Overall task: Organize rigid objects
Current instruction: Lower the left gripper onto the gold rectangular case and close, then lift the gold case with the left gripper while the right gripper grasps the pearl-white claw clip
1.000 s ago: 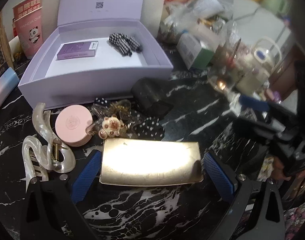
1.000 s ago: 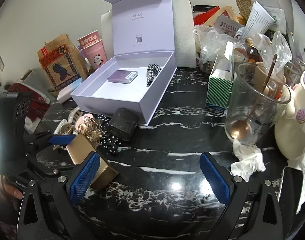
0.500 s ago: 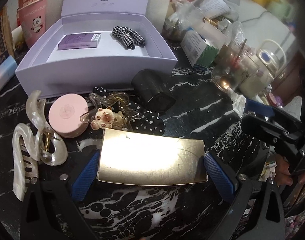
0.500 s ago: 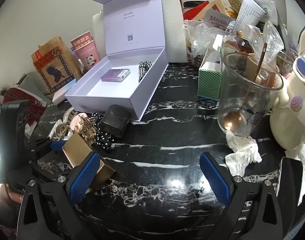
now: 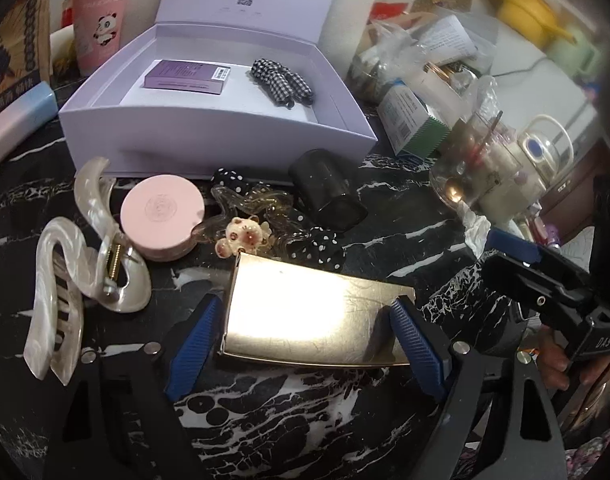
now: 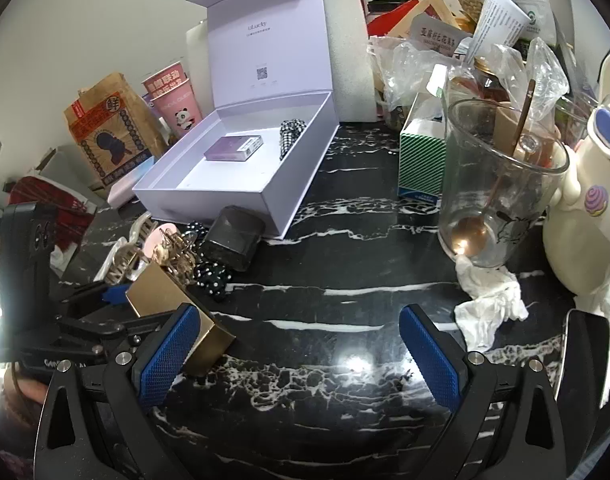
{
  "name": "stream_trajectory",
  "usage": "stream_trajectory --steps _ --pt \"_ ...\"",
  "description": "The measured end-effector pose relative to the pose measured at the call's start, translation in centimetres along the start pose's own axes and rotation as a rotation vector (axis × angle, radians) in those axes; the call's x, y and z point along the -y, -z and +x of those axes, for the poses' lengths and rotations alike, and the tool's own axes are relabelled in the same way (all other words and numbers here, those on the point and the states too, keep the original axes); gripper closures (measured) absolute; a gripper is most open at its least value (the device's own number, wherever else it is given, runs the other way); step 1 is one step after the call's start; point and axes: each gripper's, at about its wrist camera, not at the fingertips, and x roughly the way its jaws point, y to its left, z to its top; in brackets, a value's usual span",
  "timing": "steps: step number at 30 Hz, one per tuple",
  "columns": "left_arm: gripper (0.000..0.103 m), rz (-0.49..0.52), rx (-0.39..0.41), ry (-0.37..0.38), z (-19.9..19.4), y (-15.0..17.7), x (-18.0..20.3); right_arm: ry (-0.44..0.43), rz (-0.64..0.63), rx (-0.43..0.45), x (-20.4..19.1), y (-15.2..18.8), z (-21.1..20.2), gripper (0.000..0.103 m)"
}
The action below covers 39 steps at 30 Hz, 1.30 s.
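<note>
A flat gold box [image 5: 317,316] lies on the black marble top between the blue pads of my left gripper [image 5: 305,332]. Its jaws are closing, and the pads lie against the box's two short ends. In the right wrist view the gold box [image 6: 165,292] sits at the lower left. Behind it are a pearl claw clip [image 5: 65,280], a pink round compact [image 5: 161,212], a bear hair clip [image 5: 245,236] and a black case [image 5: 325,188]. The open lavender box [image 5: 209,132] holds a small purple carton [image 5: 185,76] and a checked bow [image 5: 283,80]. My right gripper [image 6: 297,344] stands open over bare marble.
A glass beaker with a spoon [image 6: 501,184], a cream kettle [image 6: 585,216], a green striped carton [image 6: 421,160] and a crumpled tissue [image 6: 493,312] crowd the right. Paper cups [image 6: 177,100] and a brown bag [image 6: 109,128] stand at the back left.
My left gripper's pads have come in from just outside the gold box to its two ends, and that hand has rolled a little. The right gripper has stayed where it was.
</note>
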Motion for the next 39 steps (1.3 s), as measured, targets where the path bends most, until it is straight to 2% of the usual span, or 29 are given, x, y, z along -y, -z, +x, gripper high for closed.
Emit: stream_trajectory --steps 3,14,17,20,24,30,35,39 --pt "0.017 0.011 0.019 -0.025 -0.5 0.5 0.1 -0.004 -0.011 0.0 -0.2 0.0 0.1 0.002" --pt "0.017 0.037 0.024 0.005 -1.6 2.6 0.7 -0.034 -0.092 -0.027 -1.6 0.9 1.1 0.002" --pt "0.017 0.038 0.048 0.0 -2.6 2.9 0.8 -0.053 -0.143 -0.031 -2.1 1.2 1.3 0.002" --pt "0.017 0.032 0.093 -0.049 -4.2 3.0 0.5 -0.09 -0.204 -0.034 -3.1 1.0 1.7 0.002" --pt "0.017 0.002 0.173 -0.152 -6.5 2.8 -0.4 -0.157 -0.298 -0.037 -4.9 0.4 2.6 0.002" --pt "0.017 -0.031 0.171 -0.274 -6.8 2.0 -3.2 -0.211 -0.485 -0.027 -8.0 -0.4 4.1 0.002" --pt "0.017 -0.021 0.166 -0.313 -6.0 1.3 -5.0 -0.218 -0.551 -0.071 -9.3 -0.2 6.0 0.004" --pt "0.017 0.0 0.15 -0.278 -5.3 0.0 -6.0 -0.227 -0.544 -0.103 -9.4 -0.3 7.0 0.004"
